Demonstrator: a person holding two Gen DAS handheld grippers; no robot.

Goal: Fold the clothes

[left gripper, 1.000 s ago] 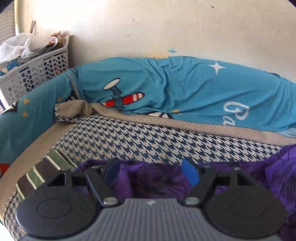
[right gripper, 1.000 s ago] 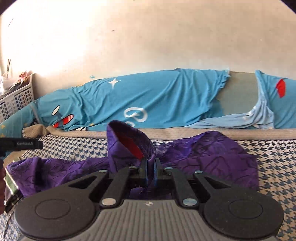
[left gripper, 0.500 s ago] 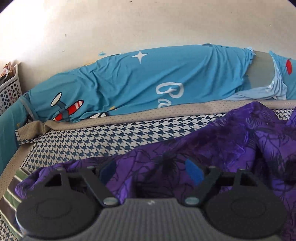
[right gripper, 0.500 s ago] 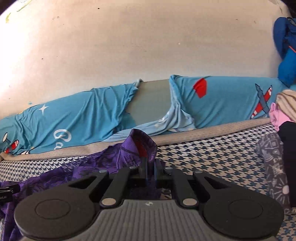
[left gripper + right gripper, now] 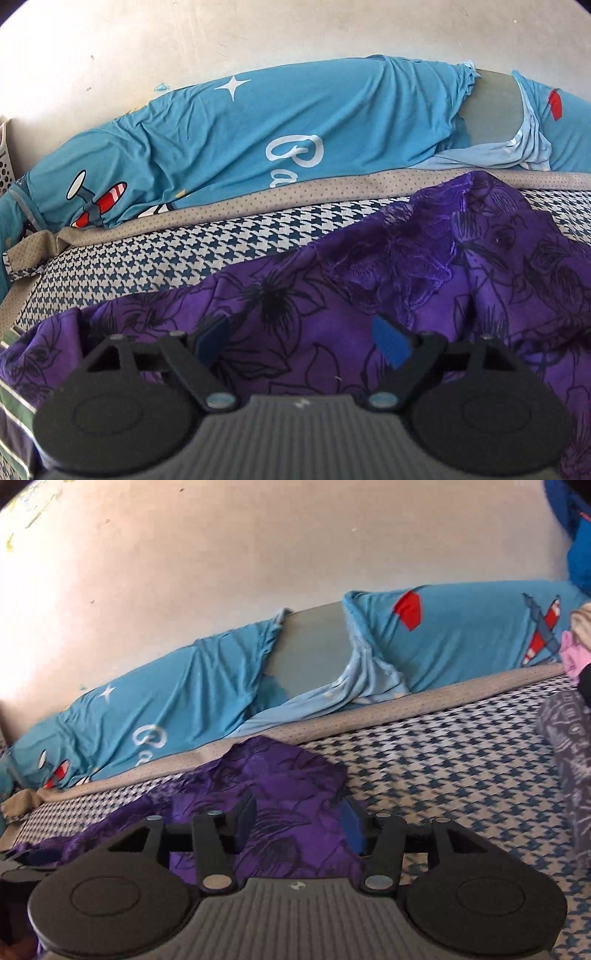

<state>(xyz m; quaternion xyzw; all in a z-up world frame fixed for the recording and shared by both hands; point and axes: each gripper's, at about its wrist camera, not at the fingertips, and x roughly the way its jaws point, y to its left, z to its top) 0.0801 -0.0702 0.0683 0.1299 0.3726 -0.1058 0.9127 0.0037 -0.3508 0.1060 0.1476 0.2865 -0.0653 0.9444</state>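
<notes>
A purple garment with a dark flower print (image 5: 369,280) lies spread on the houndstooth bed cover (image 5: 155,254). My left gripper (image 5: 301,339) hovers just over its near part, open, with nothing between the blue pads. In the right wrist view the same purple garment (image 5: 273,786) lies flat under my right gripper (image 5: 299,823), which stands open above the cloth's right end. Its fingers hold nothing.
Blue pillows with plane prints (image 5: 280,140) (image 5: 461,638) line the wall behind the bed. A pile of other clothes (image 5: 569,738) sits at the right. A striped cloth (image 5: 11,398) shows at the left edge, and a white basket (image 5: 5,162) stands far left.
My right gripper has opened and let go of the raised purple fold, which now lies flat. The left gripper moved a little right over the garment, still open.
</notes>
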